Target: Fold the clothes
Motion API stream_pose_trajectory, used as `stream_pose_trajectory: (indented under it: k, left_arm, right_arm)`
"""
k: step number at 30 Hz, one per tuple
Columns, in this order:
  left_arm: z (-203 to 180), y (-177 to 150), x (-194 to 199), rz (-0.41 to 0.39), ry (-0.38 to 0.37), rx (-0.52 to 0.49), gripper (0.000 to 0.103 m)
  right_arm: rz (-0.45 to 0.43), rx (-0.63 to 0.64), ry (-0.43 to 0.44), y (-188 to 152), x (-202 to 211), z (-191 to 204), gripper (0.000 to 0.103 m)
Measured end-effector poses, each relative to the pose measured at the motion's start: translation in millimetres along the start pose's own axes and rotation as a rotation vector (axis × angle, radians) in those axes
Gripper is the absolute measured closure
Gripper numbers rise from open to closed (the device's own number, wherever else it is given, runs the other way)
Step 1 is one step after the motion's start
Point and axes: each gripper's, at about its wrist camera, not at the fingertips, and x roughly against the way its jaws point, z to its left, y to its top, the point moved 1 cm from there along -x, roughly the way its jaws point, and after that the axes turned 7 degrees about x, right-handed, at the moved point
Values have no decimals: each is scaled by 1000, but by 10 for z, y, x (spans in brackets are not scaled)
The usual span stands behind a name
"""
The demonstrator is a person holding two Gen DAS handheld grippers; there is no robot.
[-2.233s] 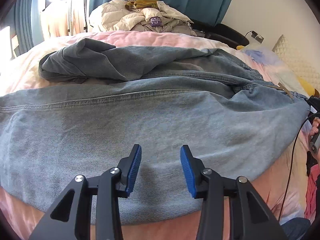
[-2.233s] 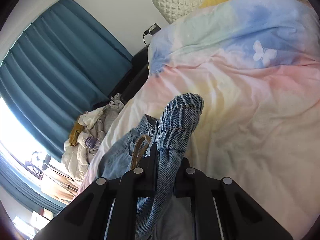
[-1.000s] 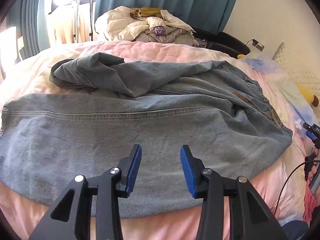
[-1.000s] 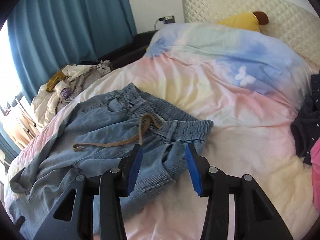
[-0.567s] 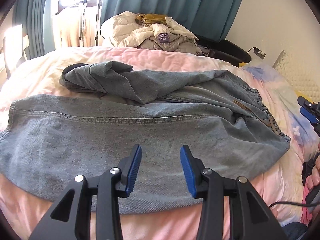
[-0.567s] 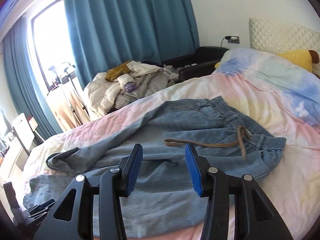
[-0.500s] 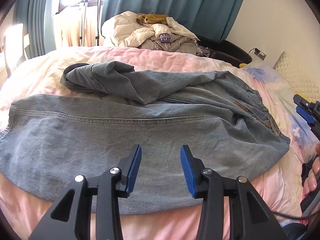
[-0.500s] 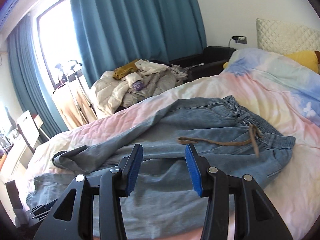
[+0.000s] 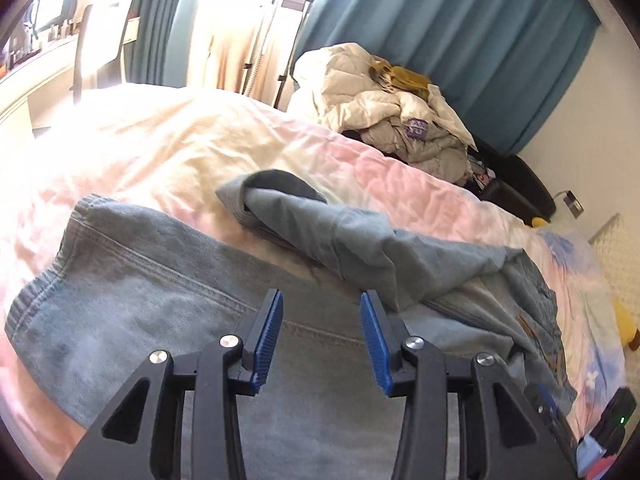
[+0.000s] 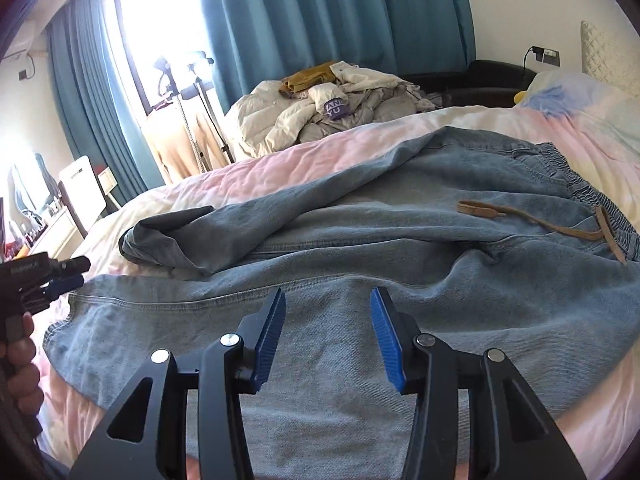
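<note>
Both wrist views look low across the jeans (image 9: pixel 168 320) (shared) toward the curtains (image 10: pixel 320 12).

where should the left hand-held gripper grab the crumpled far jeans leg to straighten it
Pinch the crumpled leg's hem opening, coming from the foot-of-bed side with the open left hand-held gripper. That cuff end is free and raised off the duvet, so pulling outward should unbunch it.

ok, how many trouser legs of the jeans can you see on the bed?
2. The near leg lies flat across the front, under both open grippers. The far leg lies crumpled behind it, cuff toward the window side. Nothing suggests other jeans hidden.
</note>
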Motion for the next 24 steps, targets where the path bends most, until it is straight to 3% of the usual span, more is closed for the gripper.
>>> stream_pose_trajectory:
  k: [5, 10, 21, 24]
  left_arm:
    - [230, 431, -331, -54, 18, 36, 62]
    - [273, 702, -752, -69, 75, -61, 62]
    - [462, 749, -1109, -47, 106, -61, 62]
    - [489, 733, -1126, -52, 113, -57, 76]
  right_arm:
    - [75, -49, 48, -92, -171, 6, 58]
    - [133, -77, 99, -167, -312, 66, 58]
    - [190, -100, 123, -187, -648, 143, 58]
    - [185, -71, 107, -172, -660, 187, 58]
